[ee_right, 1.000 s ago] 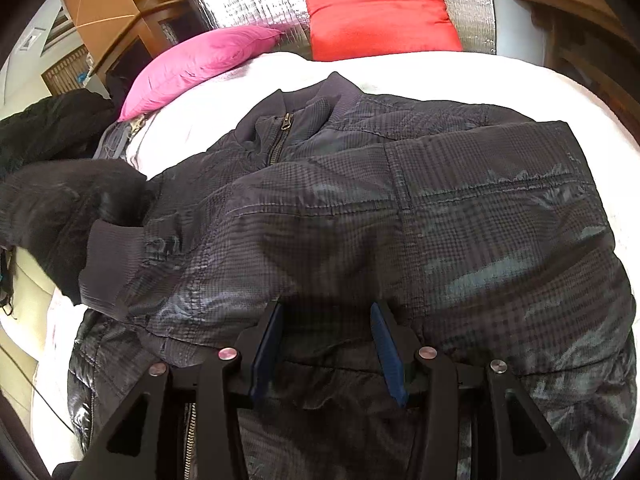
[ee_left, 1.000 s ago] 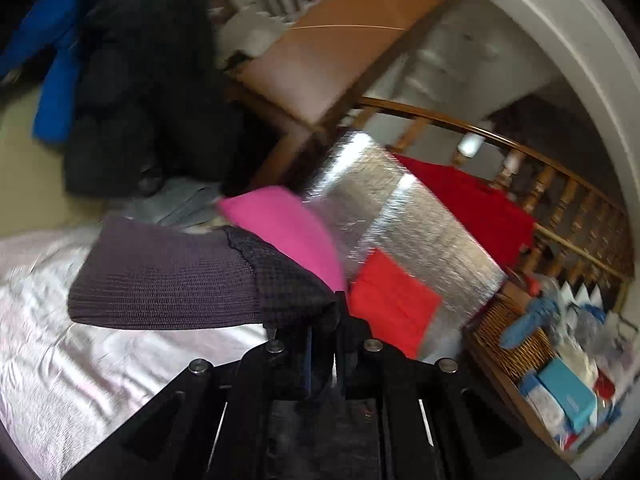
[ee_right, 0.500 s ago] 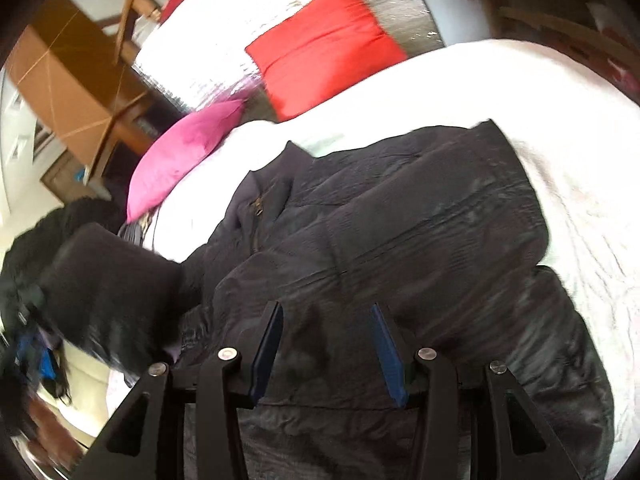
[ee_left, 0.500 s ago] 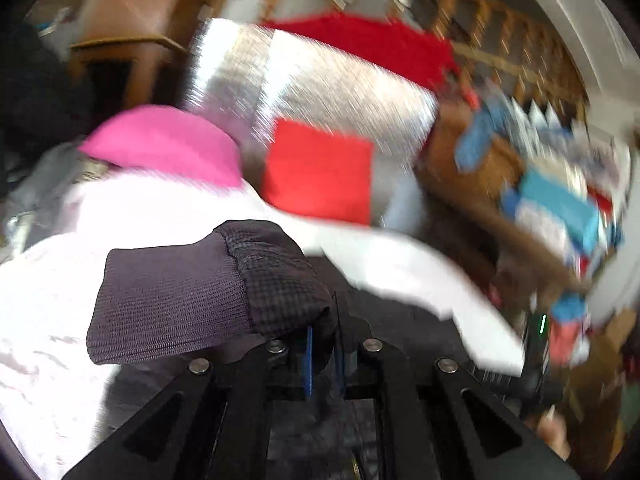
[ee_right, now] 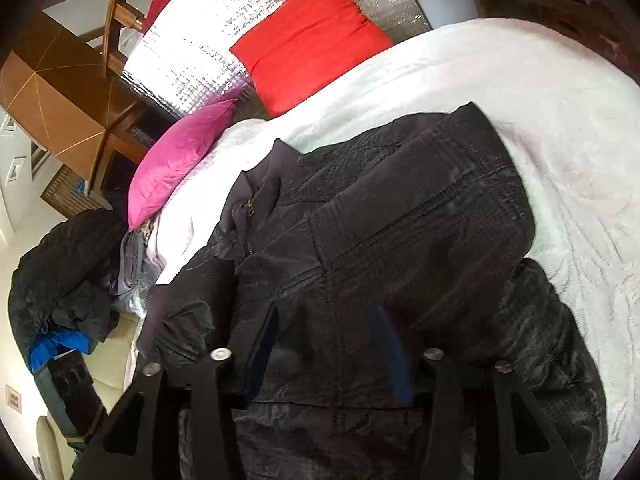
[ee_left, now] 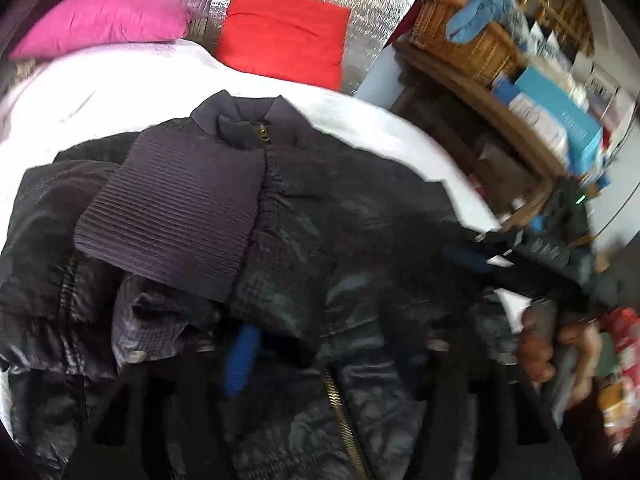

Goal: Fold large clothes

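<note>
My left tool [ee_left: 336,344] has just been opening: its jaws now stand apart, with the jacket's sleeve [ee_left: 276,280] slumped over them and 1 blue pad [ee_left: 240,360] showing under the fabric. I judge nothing is pinched there; the ribbed cuff [ee_left: 172,216] lies loose on the chest, just below the collar [ee_left: 248,120]. My right tool [ee_right: 326,356] has also just been widening; its 2 fingers are spread over the jacket [ee_right: 400,220], pads free of the cloth as far as I can tell.

The jacket lies front up on the white bed [ee_right: 520,92], collar pointing toward the red pillow [ee_right: 312,40], zipper running down from the collar. The pink pillow [ee_right: 180,160] sits beside the collar's side, a dark heap of other clothes [ee_right: 60,272] further off past the bed edge. In the left view a hand [ee_left: 540,344] grips the other tool's handle near the bed's far corner.

What worries me: the shell looks slick and puffy, so the folded sleeve may slide back off the chest once I withdraw. With cloth draped over the left fingers, pulling away could drag the cuff along and undo the fold.
</note>
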The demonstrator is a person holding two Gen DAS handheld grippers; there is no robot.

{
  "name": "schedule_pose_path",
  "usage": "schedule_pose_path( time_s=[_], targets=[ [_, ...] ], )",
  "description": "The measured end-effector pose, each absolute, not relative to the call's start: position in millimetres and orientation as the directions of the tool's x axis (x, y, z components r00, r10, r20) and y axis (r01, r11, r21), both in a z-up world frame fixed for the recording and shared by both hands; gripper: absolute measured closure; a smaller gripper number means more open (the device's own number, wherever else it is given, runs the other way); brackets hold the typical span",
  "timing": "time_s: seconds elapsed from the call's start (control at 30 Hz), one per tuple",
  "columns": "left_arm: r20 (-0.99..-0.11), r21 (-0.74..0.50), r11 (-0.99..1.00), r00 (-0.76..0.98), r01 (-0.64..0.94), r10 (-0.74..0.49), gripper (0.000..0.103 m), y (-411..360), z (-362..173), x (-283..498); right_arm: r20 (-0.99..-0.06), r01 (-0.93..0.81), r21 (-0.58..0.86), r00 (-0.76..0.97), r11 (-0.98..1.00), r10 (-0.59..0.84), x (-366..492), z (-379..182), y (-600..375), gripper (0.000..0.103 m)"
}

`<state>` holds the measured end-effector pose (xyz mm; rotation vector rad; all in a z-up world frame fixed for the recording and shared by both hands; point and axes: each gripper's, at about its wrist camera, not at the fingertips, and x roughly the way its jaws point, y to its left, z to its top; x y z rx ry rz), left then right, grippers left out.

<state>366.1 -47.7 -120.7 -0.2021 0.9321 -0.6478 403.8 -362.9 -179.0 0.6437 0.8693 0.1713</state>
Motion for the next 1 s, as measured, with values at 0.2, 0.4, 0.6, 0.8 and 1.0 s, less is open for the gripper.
schedule_pose_path(
  time_s=[0.2, 0.4, 0.6, 0.8, 1.0],
  targets=[
    [-0.552, -0.405, 0.825, 0.614, 0.394, -0.565, 0.019, 37.6, -62.2, 348.0, -0.651, -0.024, 0.485, 0.658, 0.874, 0.379, 391.1, -158.2, -327.3, 0.028],
    [-0.633, -0.428, 0.902, 0.693, 0.058, -0.345, 0.020, 117.0, -84.9, 361.5, -0.630, -0.224, 0.325, 0.674, 0.919, 0.387, 373.0, -144.1, -247.0, 0.015],
    [-0.787, -0.337, 0.939, 0.566, -0.061, -0.246, 0.020, 106.7, -125.3, 377.8, -0.737, -0.276, 0.058, 0.636, 0.959, 0.228, 390.3, -167.5, -163.0, 0.015],
    [-0.843, -0.296, 0.954, 0.483, -0.052, -0.236, 0.020, 96.2, -143.7, 376.5, -0.697, -0.015, 0.184, 0.703, 0.983, 0.142, 413.4, -160.6, -217.3, 0.017],
    [-0.836, -0.266, 0.964, 0.501, -0.015, -0.223, 0.020, 89.7, -140.6, 372.4, -0.640, 0.348, 0.653, 0.729, 0.673, 0.243, 392.7, -188.0, -372.1, 0.017]
  ],
)
